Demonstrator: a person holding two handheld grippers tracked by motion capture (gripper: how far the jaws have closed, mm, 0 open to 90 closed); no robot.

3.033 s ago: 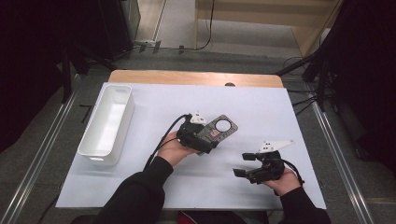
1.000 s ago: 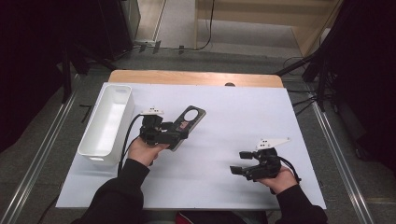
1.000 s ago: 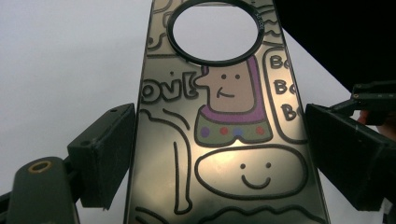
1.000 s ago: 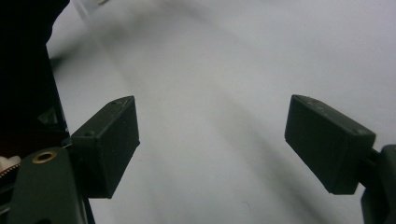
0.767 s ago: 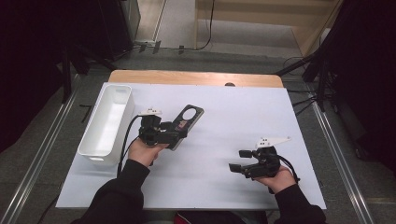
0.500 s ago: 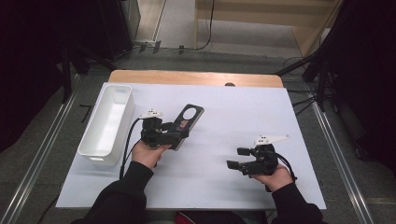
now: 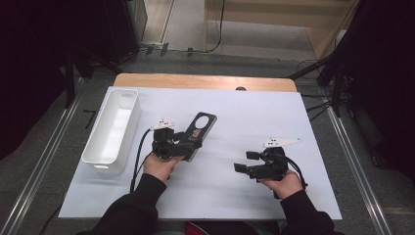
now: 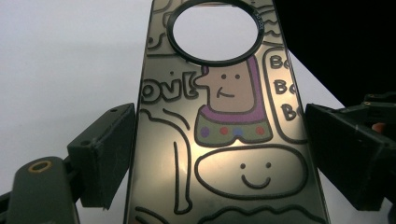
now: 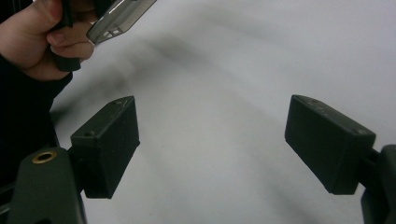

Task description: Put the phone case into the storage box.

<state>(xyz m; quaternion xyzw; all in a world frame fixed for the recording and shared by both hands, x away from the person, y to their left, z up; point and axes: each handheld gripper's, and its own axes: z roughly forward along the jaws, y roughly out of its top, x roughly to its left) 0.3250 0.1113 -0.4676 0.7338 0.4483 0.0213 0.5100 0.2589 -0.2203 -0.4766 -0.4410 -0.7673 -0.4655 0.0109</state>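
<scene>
The left gripper (image 7: 188,142) clamps the dark cartoon-printed phone case (image 8: 224,126); carry it level toward the white rectangular plastic bin (image 7: 111,129). The right gripper (image 9: 212,140) is released.

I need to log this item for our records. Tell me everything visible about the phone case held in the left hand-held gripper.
The phone case is a flat, glossy, see-through smoky piece with black-outlined cartoon doodles: a purple-hooded figure, a smiley blob, lettering. A large round black-rimmed camera hole sits at its far end. The left hand-held gripper clamps its long edges between both jaws, holding it above the white table cover, camera end pointing away from the person.
</scene>
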